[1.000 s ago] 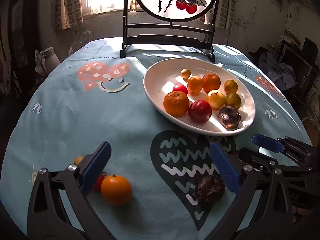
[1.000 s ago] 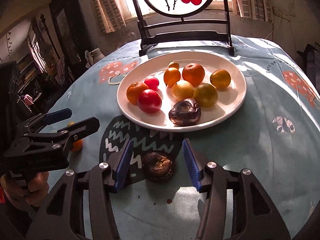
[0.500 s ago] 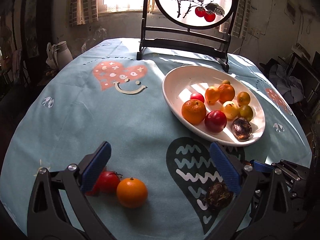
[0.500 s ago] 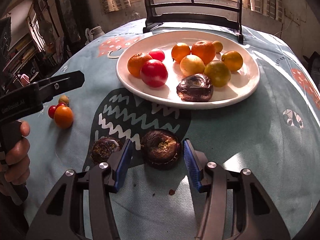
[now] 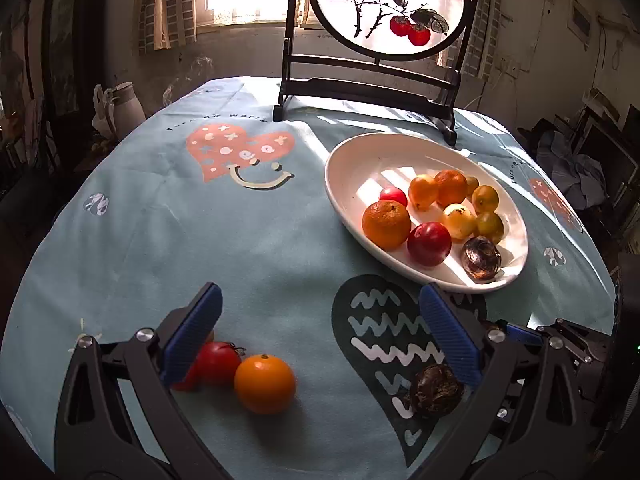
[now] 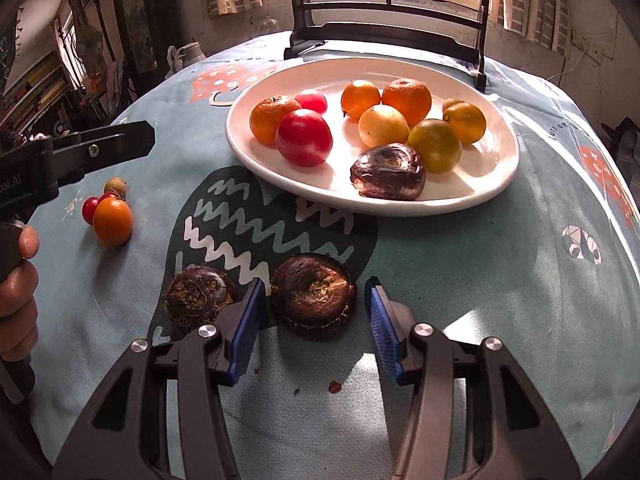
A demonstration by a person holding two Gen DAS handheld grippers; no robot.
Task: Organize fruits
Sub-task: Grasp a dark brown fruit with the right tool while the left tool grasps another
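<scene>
A white oval plate (image 6: 496, 184) (image 5: 352, 160) holds several oranges, tomatoes, yellow fruits and one dark brown water chestnut (image 6: 387, 171). My right gripper (image 6: 316, 312) is open, its pads on either side of a second dark chestnut (image 6: 314, 294) on the cloth, not touching it. A third chestnut (image 6: 196, 300) (image 5: 436, 390) lies just left of it. My left gripper (image 5: 320, 332) is open and empty above the cloth. An orange (image 5: 265, 383) (image 6: 113, 221) and a red tomato (image 5: 218, 362) lie near its left finger.
The round table has a blue patterned cloth (image 5: 160, 240). A dark wooden stand with a round painted screen (image 5: 384, 8) stands behind the plate. A small yellow fruit (image 6: 116, 186) and a cherry tomato (image 6: 89, 208) lie by the orange. Crumbs (image 6: 334, 387) lie near my right gripper.
My right gripper has moved forward and down so the chestnut now sits between its pads. My left gripper has drawn back and leftwards, bringing the tomato and orange closer to its left finger.
</scene>
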